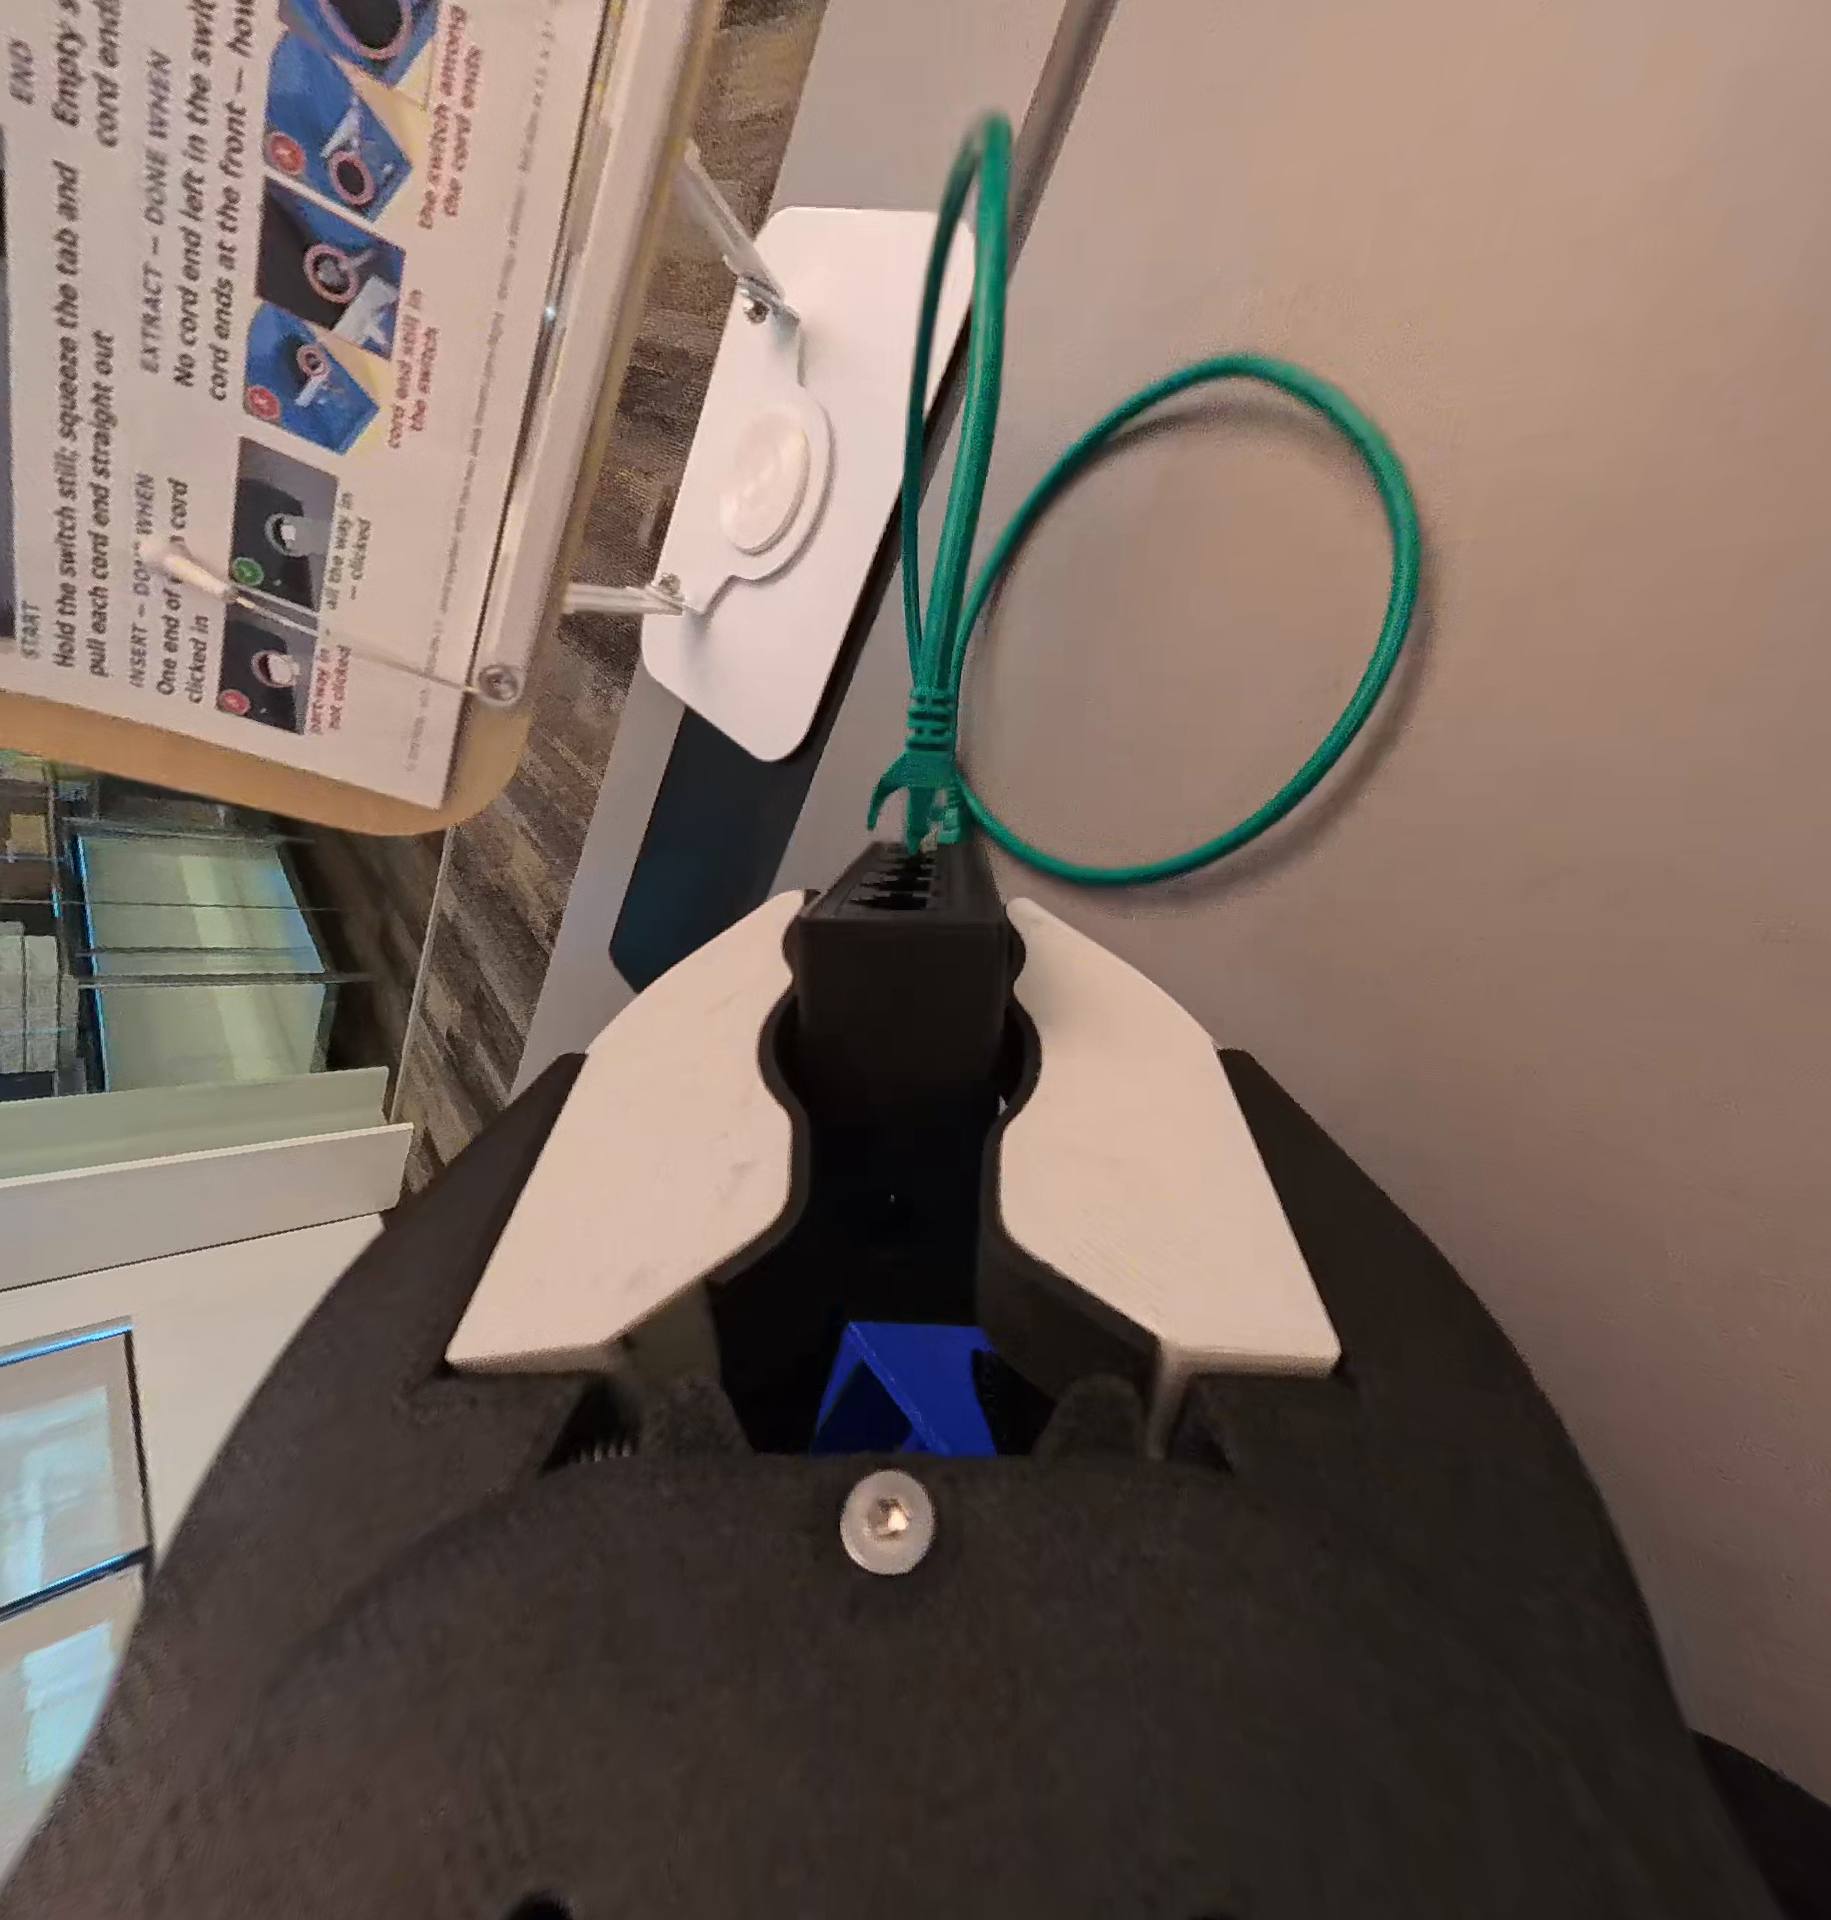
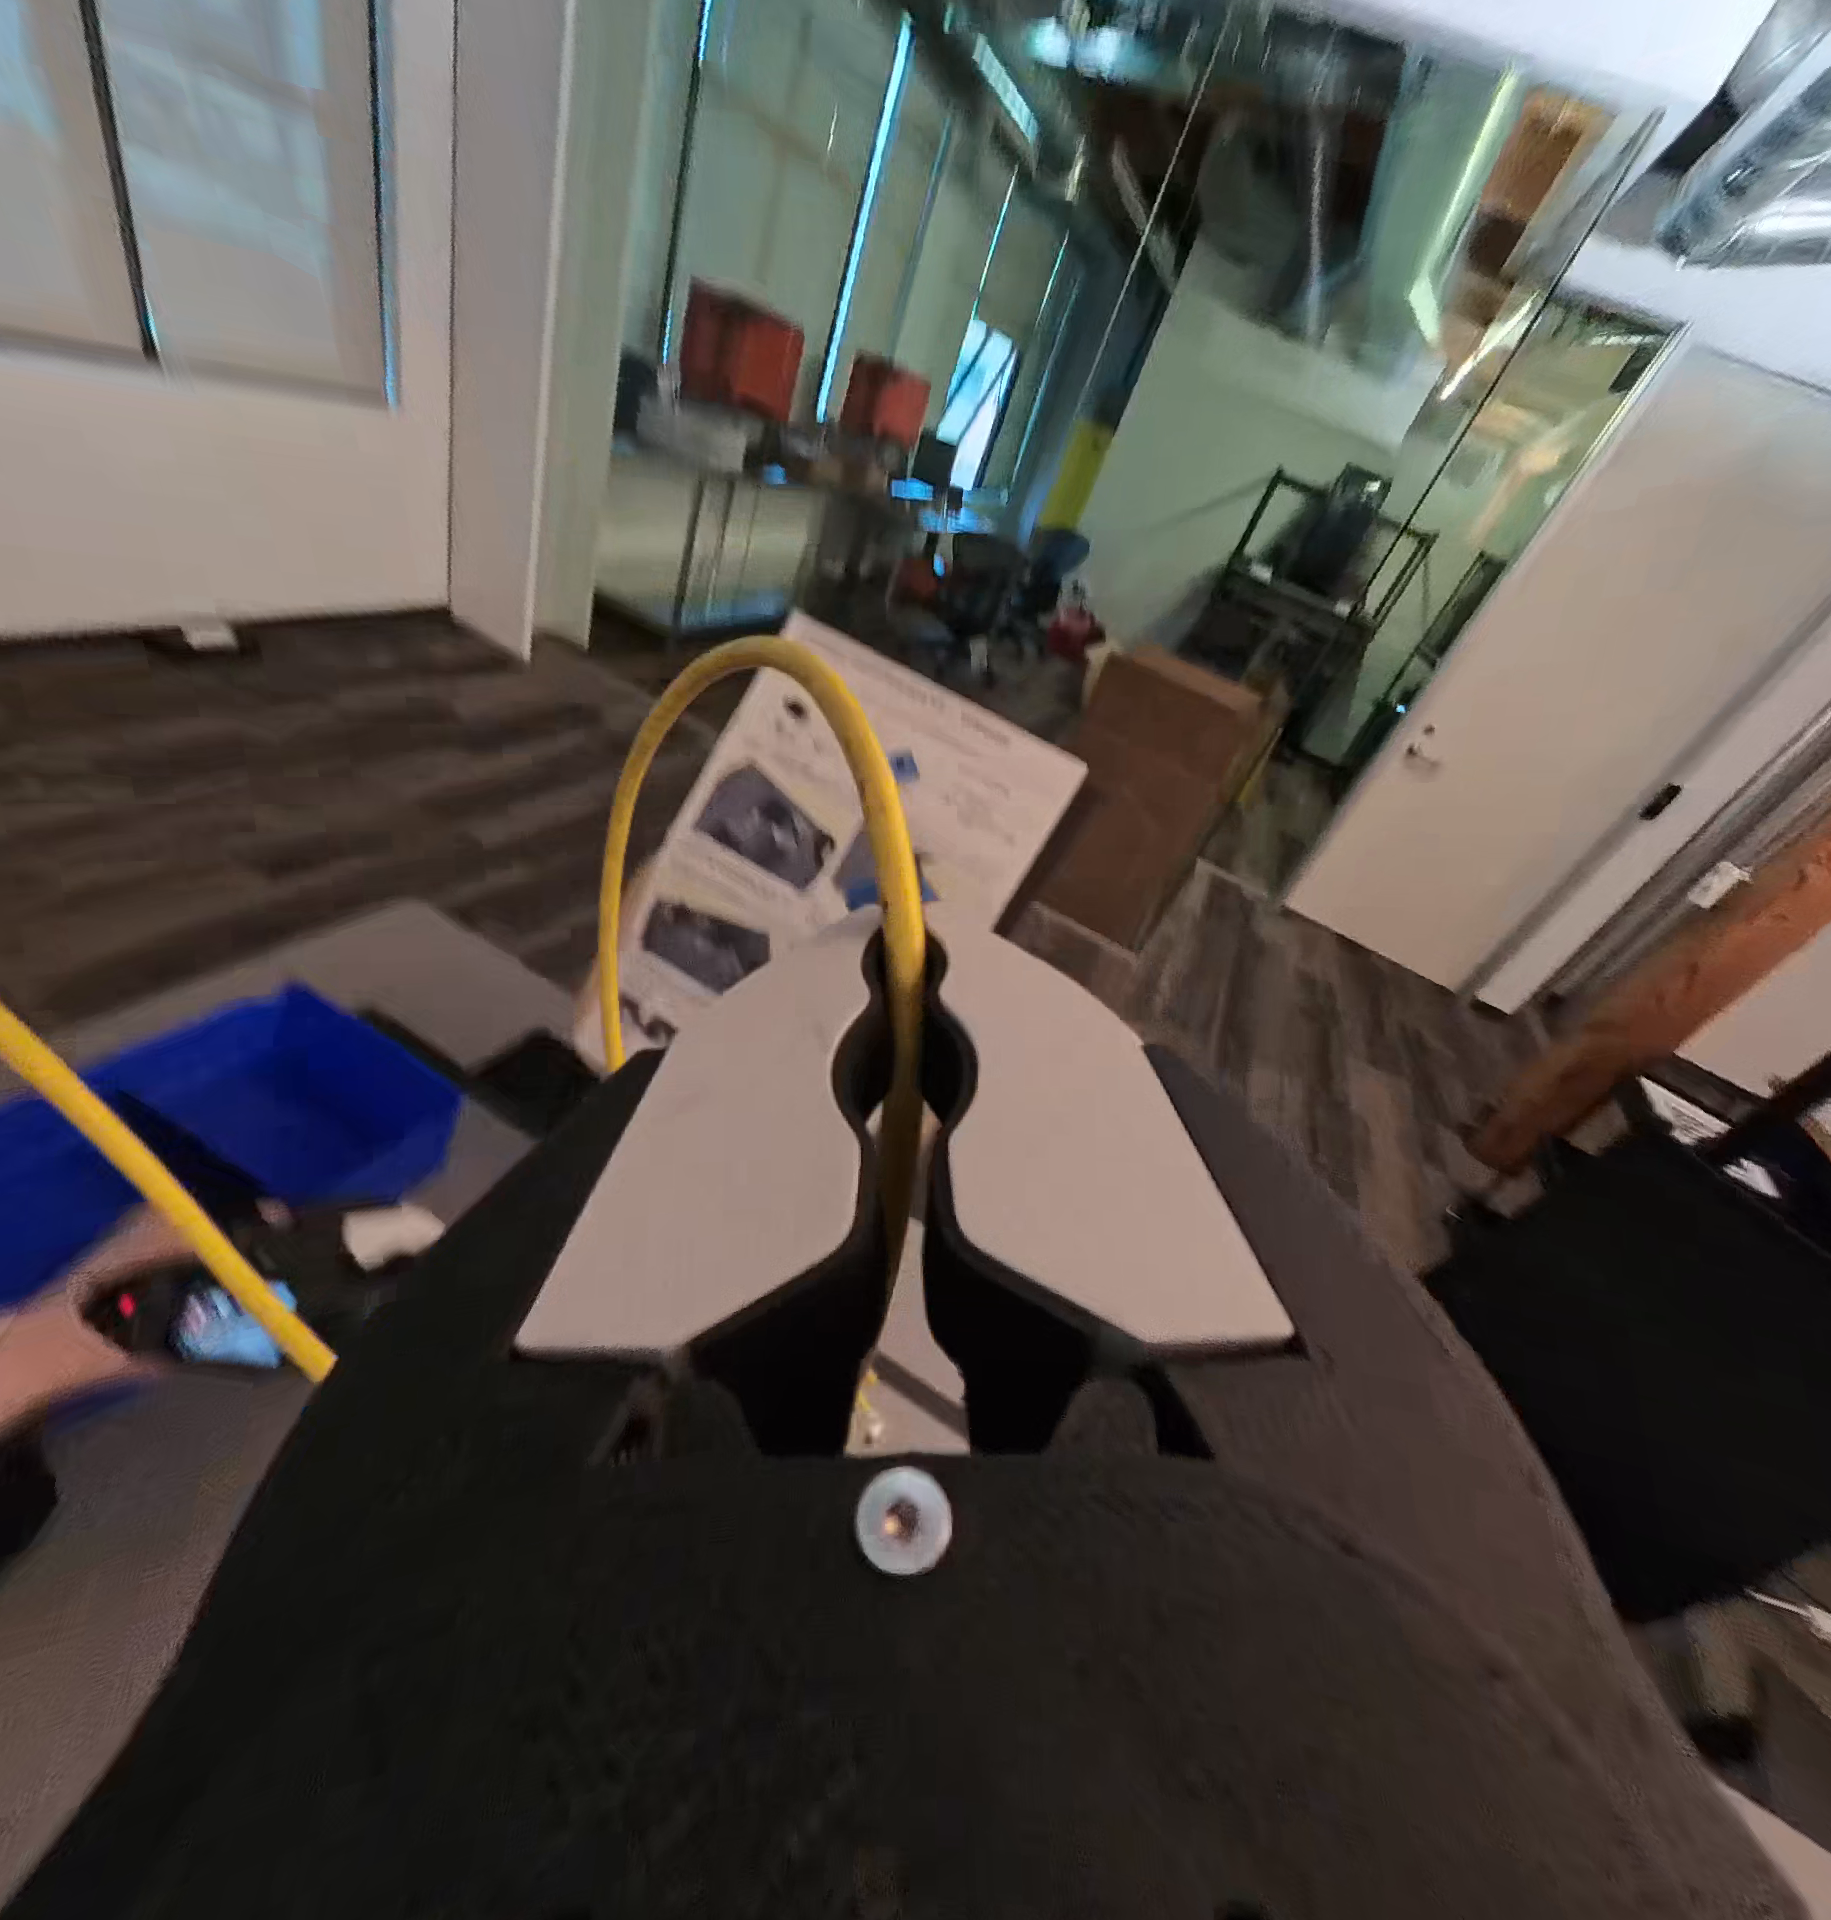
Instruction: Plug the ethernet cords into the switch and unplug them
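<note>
In the left wrist view my left gripper (image 1: 906, 914) is shut on the black switch (image 1: 900, 997), held with its port row facing away from the camera. A green ethernet cord (image 1: 1394, 582) has both of its ends at the switch's ports (image 1: 926, 821) and loops out over the grey table. In the right wrist view my right gripper (image 2: 900, 956) is shut on a yellow ethernet cord (image 2: 869, 790), which arches up and over to the left; another stretch of it (image 2: 142, 1174) crosses the lower left. The yellow cord's plugs are hidden.
A printed instruction sheet on a stand (image 1: 267, 364) (image 2: 890, 810) stands at the table's far edge on a white base (image 1: 786, 468). A blue bin (image 2: 215, 1101) sits on the table at left. A person's hand (image 2: 49, 1361) shows at lower left. The left gripper's tips are roughly 55 cm from the right gripper's.
</note>
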{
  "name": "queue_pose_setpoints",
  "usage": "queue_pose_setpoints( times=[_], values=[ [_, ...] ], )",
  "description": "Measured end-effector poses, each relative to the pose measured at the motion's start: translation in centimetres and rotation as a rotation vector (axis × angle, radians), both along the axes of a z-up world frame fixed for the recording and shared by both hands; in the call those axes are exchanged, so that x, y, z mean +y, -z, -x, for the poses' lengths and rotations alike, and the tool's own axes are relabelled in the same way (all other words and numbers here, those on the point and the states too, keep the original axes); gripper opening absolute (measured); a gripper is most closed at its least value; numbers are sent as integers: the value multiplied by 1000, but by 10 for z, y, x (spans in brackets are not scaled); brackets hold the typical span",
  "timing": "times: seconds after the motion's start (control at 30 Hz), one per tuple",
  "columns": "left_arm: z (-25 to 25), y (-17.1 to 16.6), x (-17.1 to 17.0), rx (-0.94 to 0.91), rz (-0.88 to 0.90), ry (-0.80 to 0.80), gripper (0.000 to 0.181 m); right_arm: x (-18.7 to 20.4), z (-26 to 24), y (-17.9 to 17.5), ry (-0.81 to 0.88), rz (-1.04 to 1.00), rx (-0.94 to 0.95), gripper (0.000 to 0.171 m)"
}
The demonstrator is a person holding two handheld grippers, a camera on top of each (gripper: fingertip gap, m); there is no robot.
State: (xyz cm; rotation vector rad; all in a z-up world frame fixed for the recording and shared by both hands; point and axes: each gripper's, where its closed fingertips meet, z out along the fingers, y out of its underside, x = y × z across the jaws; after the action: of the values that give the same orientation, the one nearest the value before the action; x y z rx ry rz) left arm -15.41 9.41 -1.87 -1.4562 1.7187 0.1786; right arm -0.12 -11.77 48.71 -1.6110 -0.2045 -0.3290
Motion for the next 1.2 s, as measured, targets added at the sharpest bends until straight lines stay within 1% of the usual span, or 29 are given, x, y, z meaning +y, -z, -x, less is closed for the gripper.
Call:
queue_pose_setpoints(
  times=[0.07, 0.13, 0.2, 0.23, 0.27, 0.37, 0.47, 0.6, 0.73, 0.9, 0.97, 1.03, 1.1, 1.2],
  values=[
    [5, -7, 1, -22, 7, -5, 28, -9, -25, 30, 50, 97, -100, 1],
    [11, -14, 2, -42, 8, -8, 28, -20, -53, 68, 99, 196, -196, 1],
    [16, -21, 2, -53, 3, -8, 28, -30, -68, 114, 48, 294, -250, 1],
    [18, -24, 2, -59, -1, -9, 28, -36, -82, 136, 67, 335, -269, 1],
    [20, -27, 2, -64, -5, -12, 28, -42, -97, 157, 90, 366, -277, 1],
    [23, -32, -1, -69, -15, -7, 28, -61, -126, 224, 76, 477, -260, 2],
    [24, -36, -3, -70, -25, -6, 28, -81, -161, 274, 117, 563, -222, 1],
    [24, -37, -4, -65, -32, -8, 28, -95, -173, 319, 42, 645, -110, 1],
    [24, -34, -3, -47, -39, -13, 28, -97, -168, 347, -41, 731, -53, 2],
    [22, -30, -4, -25, -42, -10, 28, -99, -153, 389, -160, 922, -3, 2],
    [20, -28, -5, -15, -47, -7, 28, -95, -161, 408, -131, 990, -41, 1],
    [18, -26, -7, -5, -49, -1, 28, -95, -163, 431, -137, 1084, -42, 1],
    [17, -25, -9, 4, -54, 5, 28, -92, -176, 453, -84, 1166, -70, 1],
    [14, -23, -11, 16, -66, 16, 28, -86, -190, 484, -55, 1268, -112, 1]
  ],
)
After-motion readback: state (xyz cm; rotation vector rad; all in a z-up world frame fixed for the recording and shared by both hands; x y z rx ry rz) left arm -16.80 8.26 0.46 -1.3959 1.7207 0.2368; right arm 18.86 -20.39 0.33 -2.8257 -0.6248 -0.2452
